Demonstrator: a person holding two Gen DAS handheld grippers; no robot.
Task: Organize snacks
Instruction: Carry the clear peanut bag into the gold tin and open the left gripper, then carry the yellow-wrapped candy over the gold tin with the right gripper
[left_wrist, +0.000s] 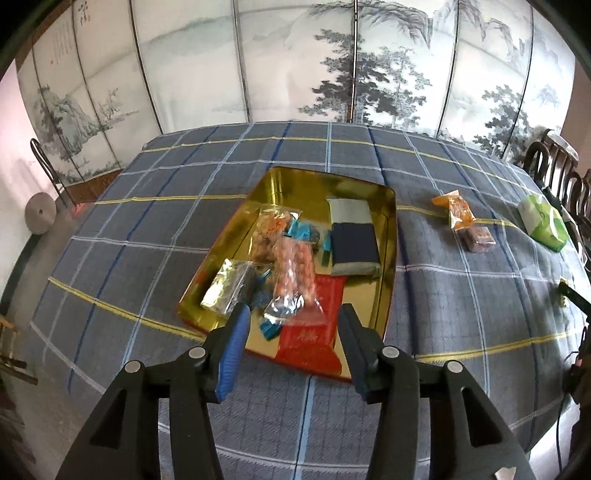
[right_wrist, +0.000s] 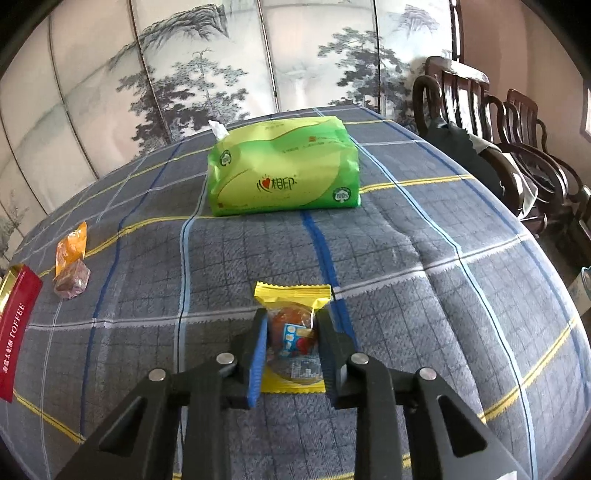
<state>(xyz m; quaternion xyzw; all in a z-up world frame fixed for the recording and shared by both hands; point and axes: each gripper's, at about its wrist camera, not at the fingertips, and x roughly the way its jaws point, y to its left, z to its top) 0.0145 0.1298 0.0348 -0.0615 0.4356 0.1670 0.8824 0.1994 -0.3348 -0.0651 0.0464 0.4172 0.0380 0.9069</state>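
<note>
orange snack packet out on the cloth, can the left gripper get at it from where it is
Probably yes. The left gripper is open and empty over the gold tray; the orange snack packet lies beyond the tray's right edge with only bare tablecloth around it.

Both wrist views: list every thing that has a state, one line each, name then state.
Left tool: open, empty, hovering at the tin's near edge.
Right tool: closed around the yellow snack pack.
Yellow snack pack: sealed, gripped between the fingers.
Gold tin: lidless, partly filled with snacks.
Orange snack: sealed, lying on the tablecloth outside the tin.
Purple snack: wrapped, lying beside the orange one.
Green tissue pack: opened, a tissue sticking out.
</note>
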